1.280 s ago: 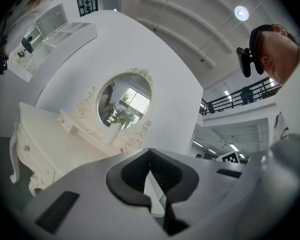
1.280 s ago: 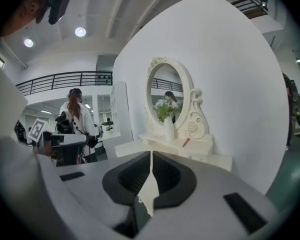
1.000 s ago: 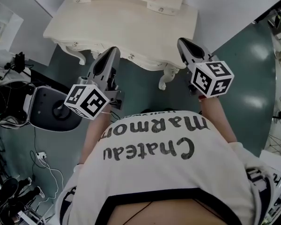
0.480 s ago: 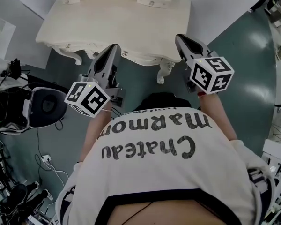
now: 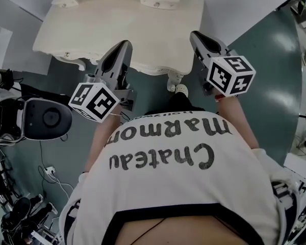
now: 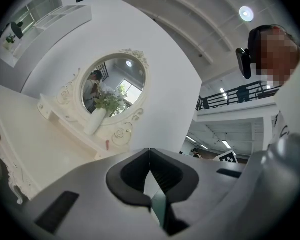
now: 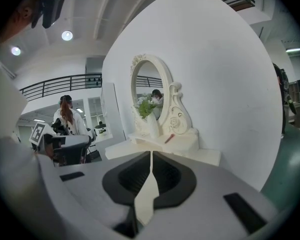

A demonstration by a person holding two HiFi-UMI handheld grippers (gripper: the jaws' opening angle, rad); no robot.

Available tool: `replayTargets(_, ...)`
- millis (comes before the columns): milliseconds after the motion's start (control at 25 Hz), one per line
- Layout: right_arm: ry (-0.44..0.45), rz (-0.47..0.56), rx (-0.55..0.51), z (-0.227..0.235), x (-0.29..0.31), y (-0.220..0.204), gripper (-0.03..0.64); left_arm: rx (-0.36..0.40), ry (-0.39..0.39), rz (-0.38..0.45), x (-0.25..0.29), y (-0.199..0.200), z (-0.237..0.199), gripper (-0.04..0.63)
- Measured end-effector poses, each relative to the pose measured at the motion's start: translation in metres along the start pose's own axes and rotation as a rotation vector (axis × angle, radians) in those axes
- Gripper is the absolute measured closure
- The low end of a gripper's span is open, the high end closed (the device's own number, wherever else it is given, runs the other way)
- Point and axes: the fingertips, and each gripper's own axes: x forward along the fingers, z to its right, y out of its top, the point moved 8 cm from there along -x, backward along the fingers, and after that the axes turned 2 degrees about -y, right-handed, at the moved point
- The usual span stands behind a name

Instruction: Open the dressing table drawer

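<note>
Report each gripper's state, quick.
Left gripper: closed, jaws together, holding nothing.
Right gripper: closed, jaws together, holding nothing.

Dressing table (image 5: 117,29) ahead, mirror (image 6: 112,91) on it, chair (image 5: 43,119) left

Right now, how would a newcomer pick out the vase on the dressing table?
Find the cream dressing table against the white wall, then its oval mirror. The white vase stands on the shelf before it, the only thing holding green leaves.
</note>
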Motion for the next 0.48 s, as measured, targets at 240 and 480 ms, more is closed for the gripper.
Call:
replayTargets(240,0.023,-0.015,0.005,0.060,0.004,-0.012,0.584,-0.005,0.021,0.001,0.046,-0.033,0.010,0.571)
replayTargets(480,0.037,-0.037,0.008,0.115,0.016,-0.021,0.584,-0.028,0.049,-0.008,0.090,-0.072,0.010,0.571)
